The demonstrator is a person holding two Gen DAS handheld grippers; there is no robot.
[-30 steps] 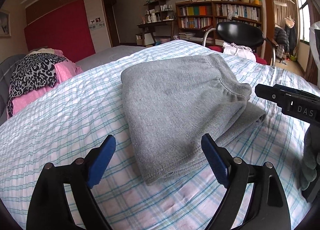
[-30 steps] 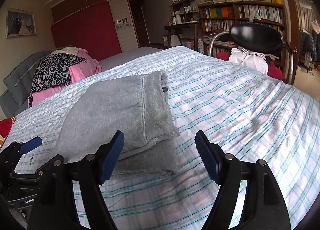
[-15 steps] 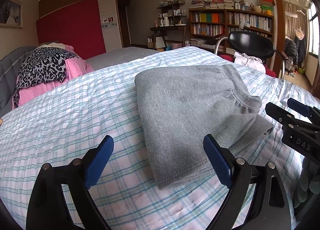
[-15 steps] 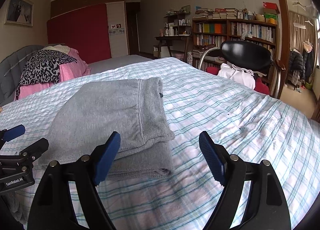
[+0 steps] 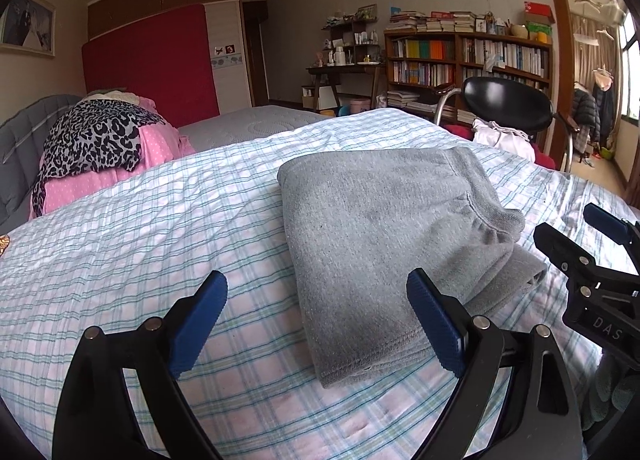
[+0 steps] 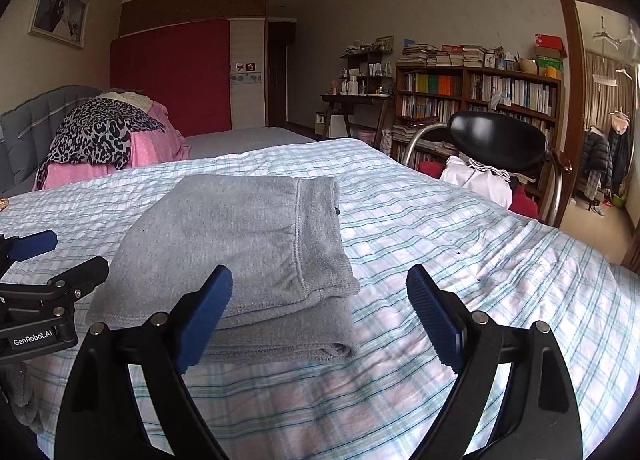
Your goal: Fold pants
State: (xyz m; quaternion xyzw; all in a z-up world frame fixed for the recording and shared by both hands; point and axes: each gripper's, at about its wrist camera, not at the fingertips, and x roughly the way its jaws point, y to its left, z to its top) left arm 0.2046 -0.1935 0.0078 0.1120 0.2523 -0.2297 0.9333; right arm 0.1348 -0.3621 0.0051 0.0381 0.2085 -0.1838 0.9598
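Grey folded pants [image 5: 384, 228] lie on checked bedspread [image 5: 140, 244] before bookshelf [image 5: 468, 60]

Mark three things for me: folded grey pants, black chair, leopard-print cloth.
folded grey pants [image 6: 240, 244], right wrist view, top layer's middle.
black chair [image 6: 496, 140], right wrist view, middle of the backrest.
leopard-print cloth [image 5: 92, 140], left wrist view, centre of the patterned fabric.

"DAS" shows in pale letters on the black right gripper [image 5: 600, 244] body, and "GenRobot.AI" reads white on the black left gripper [image 6: 60, 260] body.
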